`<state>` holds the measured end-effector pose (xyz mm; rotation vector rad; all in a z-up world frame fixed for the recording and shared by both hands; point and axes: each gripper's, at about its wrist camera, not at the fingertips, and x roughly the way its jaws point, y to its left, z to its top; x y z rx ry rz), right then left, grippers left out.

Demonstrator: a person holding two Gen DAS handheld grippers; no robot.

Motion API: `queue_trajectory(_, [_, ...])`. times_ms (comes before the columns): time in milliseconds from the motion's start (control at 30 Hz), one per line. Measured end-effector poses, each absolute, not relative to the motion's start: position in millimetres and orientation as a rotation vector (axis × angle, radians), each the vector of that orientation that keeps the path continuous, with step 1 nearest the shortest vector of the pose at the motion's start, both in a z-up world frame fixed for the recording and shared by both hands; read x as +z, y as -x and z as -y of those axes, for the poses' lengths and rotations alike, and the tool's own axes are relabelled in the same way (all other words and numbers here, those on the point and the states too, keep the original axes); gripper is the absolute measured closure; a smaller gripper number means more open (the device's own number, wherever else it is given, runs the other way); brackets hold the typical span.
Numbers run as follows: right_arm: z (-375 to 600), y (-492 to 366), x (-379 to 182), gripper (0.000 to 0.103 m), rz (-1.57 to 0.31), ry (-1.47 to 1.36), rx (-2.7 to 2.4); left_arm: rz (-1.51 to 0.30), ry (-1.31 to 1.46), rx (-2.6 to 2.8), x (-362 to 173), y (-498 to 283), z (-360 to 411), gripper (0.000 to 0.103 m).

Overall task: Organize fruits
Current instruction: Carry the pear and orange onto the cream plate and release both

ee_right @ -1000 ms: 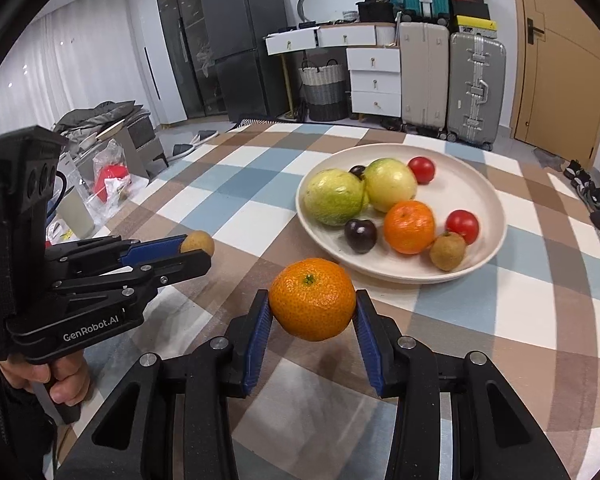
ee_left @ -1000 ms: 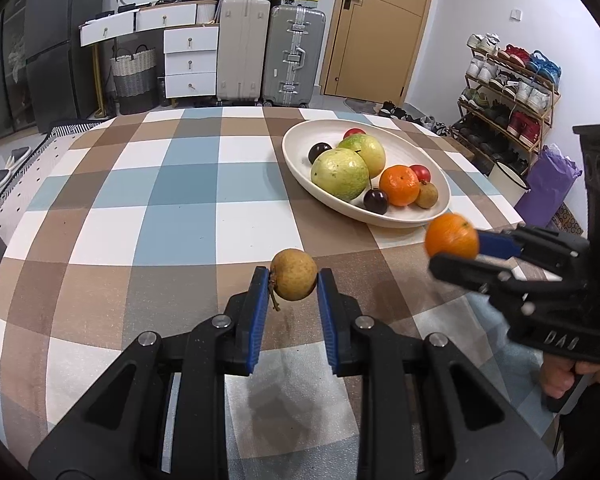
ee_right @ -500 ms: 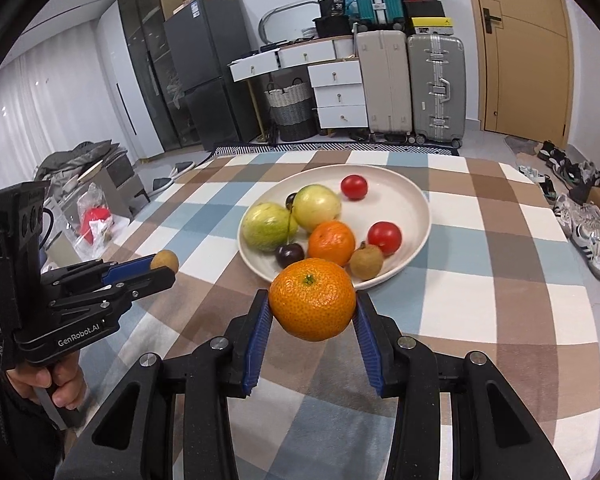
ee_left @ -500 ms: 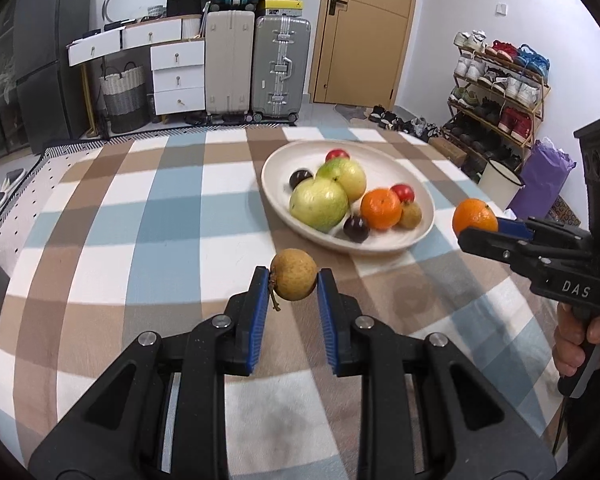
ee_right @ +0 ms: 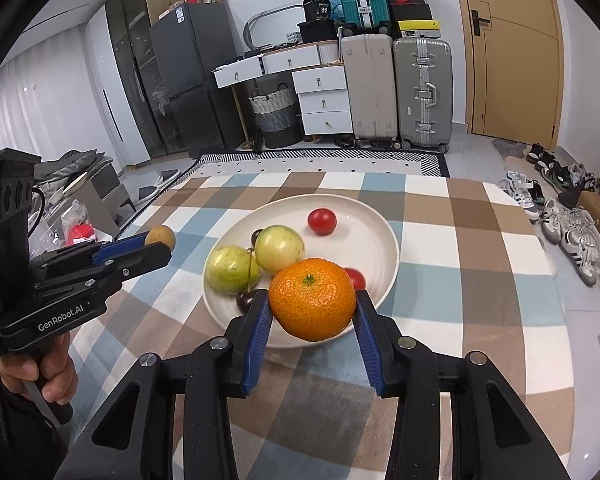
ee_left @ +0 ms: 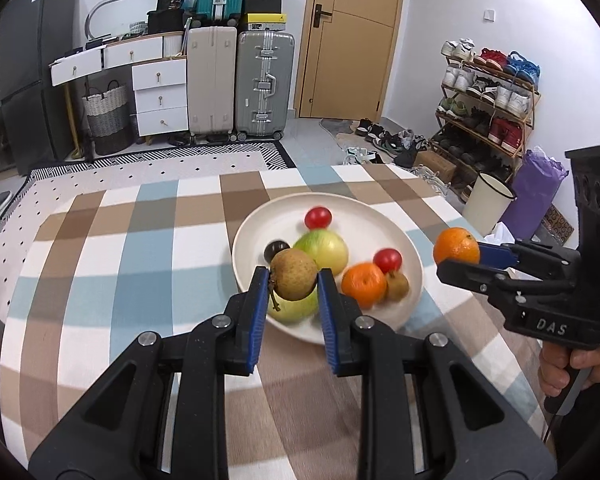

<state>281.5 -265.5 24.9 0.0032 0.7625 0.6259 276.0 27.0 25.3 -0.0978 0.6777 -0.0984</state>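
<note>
Both clamped and airborne short of the round white ceramic plate: left gripper on a small brown stemmed fruit, nearer its near rim, right gripper on a dimpled orange mandarin.

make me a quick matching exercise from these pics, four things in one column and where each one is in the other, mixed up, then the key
Things
1. small brown fruit
2. large orange
3. two green fruits
4. grey suitcase

Places
A. lying in the white plate
B. clamped in the right gripper
C. standing on the floor by the wooden door
D. clamped in the left gripper

Pairs: 1-D, 2-B, 3-A, 4-C
</note>
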Motion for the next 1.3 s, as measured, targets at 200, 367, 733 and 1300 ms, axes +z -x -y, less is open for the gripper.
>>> queue_trajectory(200, [260.9, -303.3, 23.1, 0.061, -0.775, -0.001, 0.616, -0.678, 0.098, -0.101, 22.5, -305.3, -31.1, 0.081])
queue_trajectory(367, [257.1, -324.5, 22.4, 0.061, -0.782, -0.017, 0.608, -0.695, 0.078, -0.089, 12.9, -327.1, -35.3, 0.081])
queue_trajectory(733, [248.1, -367.6, 11.0, 0.061, -0.818, -0.032, 0.593, -0.722, 0.056, -0.088, -3.8, -373.4, -41.2, 0.081])
queue_trajectory(1300, [236.4, -385.0, -21.2, 0.058, -0.873, -0.004, 0.605, -0.786, 0.026, -0.091, -32.3, -392.7, -36.9, 0.081])
